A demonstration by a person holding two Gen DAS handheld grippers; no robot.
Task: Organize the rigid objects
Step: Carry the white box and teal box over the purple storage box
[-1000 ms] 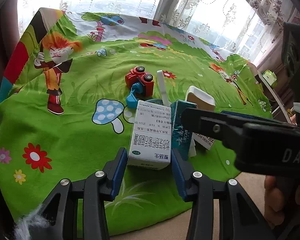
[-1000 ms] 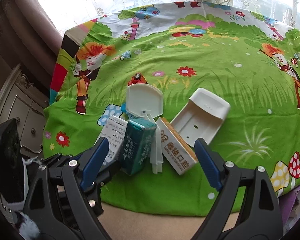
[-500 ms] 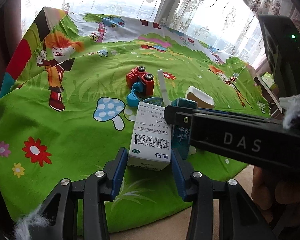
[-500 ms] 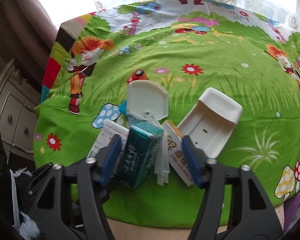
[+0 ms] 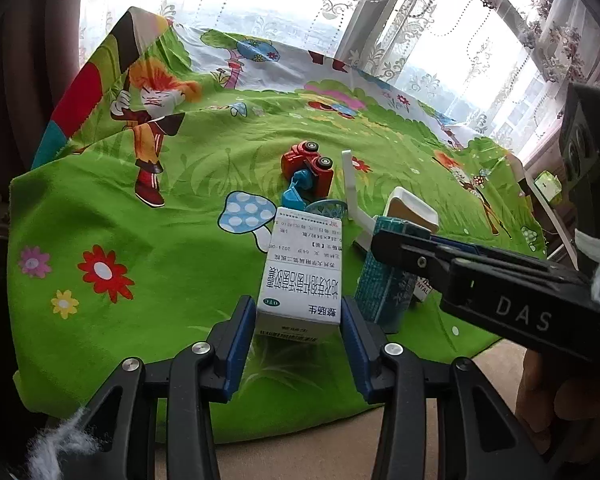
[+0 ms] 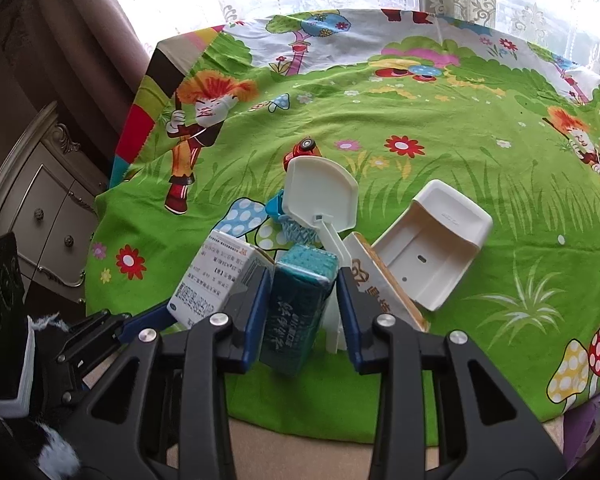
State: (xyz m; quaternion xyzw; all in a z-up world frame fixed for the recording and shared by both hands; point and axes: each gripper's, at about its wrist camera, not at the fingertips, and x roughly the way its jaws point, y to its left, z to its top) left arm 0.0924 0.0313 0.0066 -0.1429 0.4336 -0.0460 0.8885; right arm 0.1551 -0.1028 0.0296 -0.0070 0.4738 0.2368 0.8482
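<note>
Currently left gripper clamps the white medicine box while right gripper is clenched on the teal box just at its 3 o'clock; lifting both straight should avoid toppling the white hoop stand.

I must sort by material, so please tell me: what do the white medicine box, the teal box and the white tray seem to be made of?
White medicine box: probably matte printed cardboard, with sharp folded edges.
Teal box: apparently cardboard with a slight sheen, its end flap visible.
White tray: likely moulded plastic, smooth, with rounded corners.
</note>
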